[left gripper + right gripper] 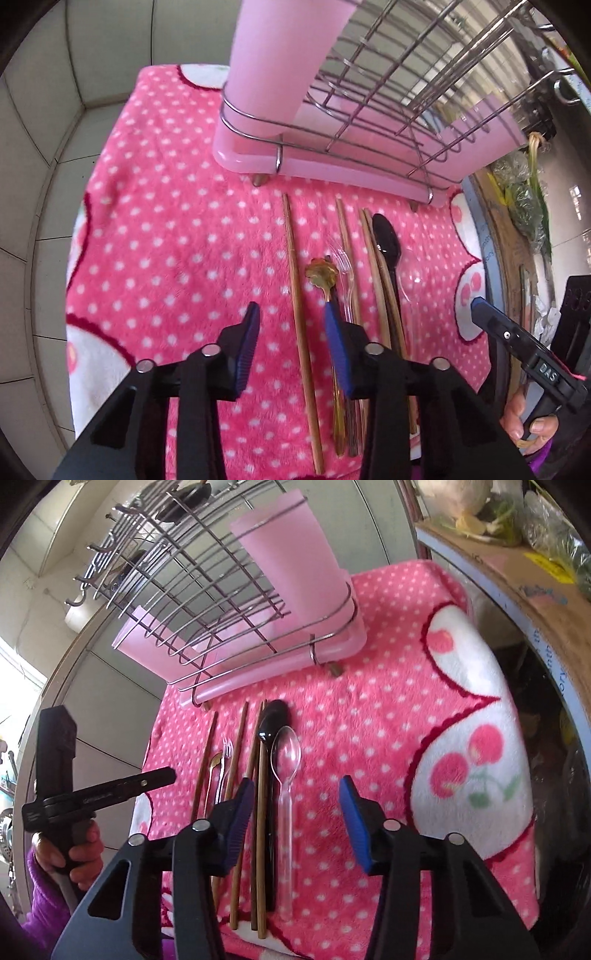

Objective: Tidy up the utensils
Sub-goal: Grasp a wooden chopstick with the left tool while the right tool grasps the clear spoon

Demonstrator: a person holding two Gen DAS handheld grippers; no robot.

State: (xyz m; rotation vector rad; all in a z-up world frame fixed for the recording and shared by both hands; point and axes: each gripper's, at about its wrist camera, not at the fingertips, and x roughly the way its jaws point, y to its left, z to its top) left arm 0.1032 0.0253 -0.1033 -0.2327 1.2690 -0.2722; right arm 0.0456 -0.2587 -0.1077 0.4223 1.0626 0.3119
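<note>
My left gripper (291, 332) and right gripper (295, 808) hover half-open, empty, over utensils laid parallel on the pink cloth (166, 240), handles near me for pickup.

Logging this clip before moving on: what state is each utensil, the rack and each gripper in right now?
Left gripper: open, empty.
Right gripper: open, empty.
Chopsticks: lying flat on the cloth.
Black spoon: lying flat.
Clear spoon: lying flat, bowl up.
Clear fork: lying flat.
Gold spoon: lying flat.
Wire rack: upright; contents unclear.
</note>
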